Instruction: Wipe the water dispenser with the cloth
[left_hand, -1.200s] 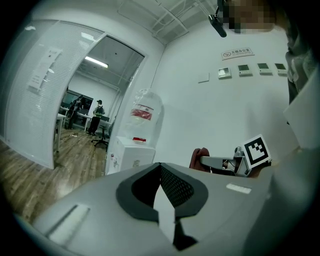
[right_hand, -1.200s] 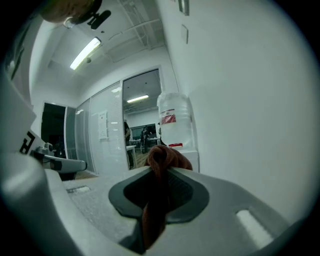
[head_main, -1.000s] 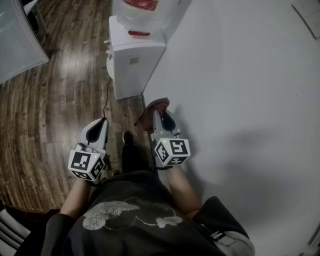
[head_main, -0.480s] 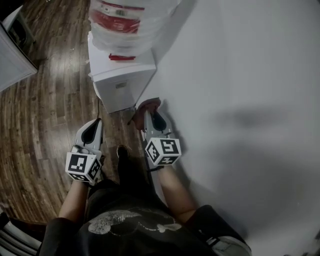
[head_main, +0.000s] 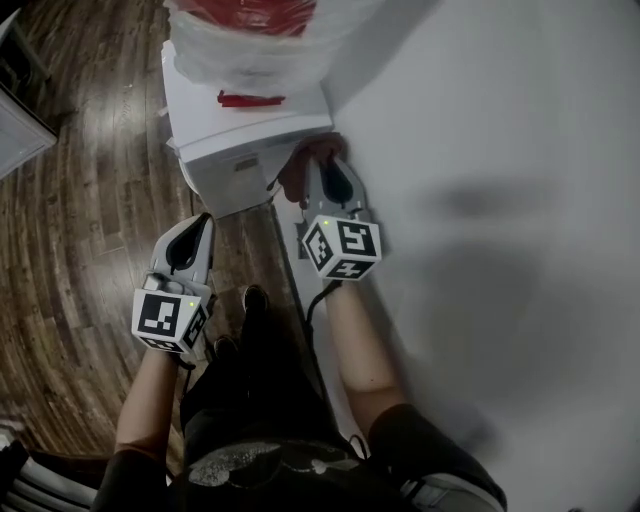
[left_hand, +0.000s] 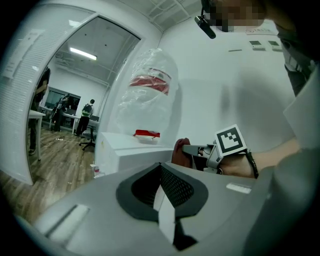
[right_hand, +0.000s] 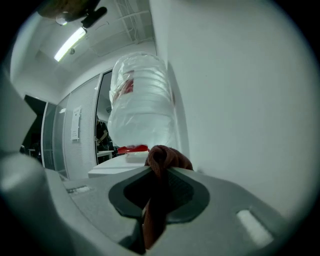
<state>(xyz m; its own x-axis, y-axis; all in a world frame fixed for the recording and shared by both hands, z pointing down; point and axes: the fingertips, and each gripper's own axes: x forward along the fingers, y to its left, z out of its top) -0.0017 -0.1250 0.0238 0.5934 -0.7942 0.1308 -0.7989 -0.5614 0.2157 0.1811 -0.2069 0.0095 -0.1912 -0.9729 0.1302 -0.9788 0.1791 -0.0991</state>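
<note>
The white water dispenser stands against the wall at the top of the head view, its plastic-wrapped bottle on top. My right gripper is shut on a dark red cloth, held at the dispenser's near right top corner beside the wall. The cloth bunches out of the shut jaws in the right gripper view, with the bottle just beyond. My left gripper hangs lower, left of the dispenser's front, shut and empty. The left gripper view shows the dispenser and the cloth.
Dark wood floor spreads left of the dispenser. A white wall fills the right side. My own legs and a shoe are below the grippers. A glass partition with people behind it shows in the left gripper view.
I have stepped closer to the dispenser. My right gripper has risen with the cloth from near floor level up to the dispenser's top corner. The left gripper stayed low.
</note>
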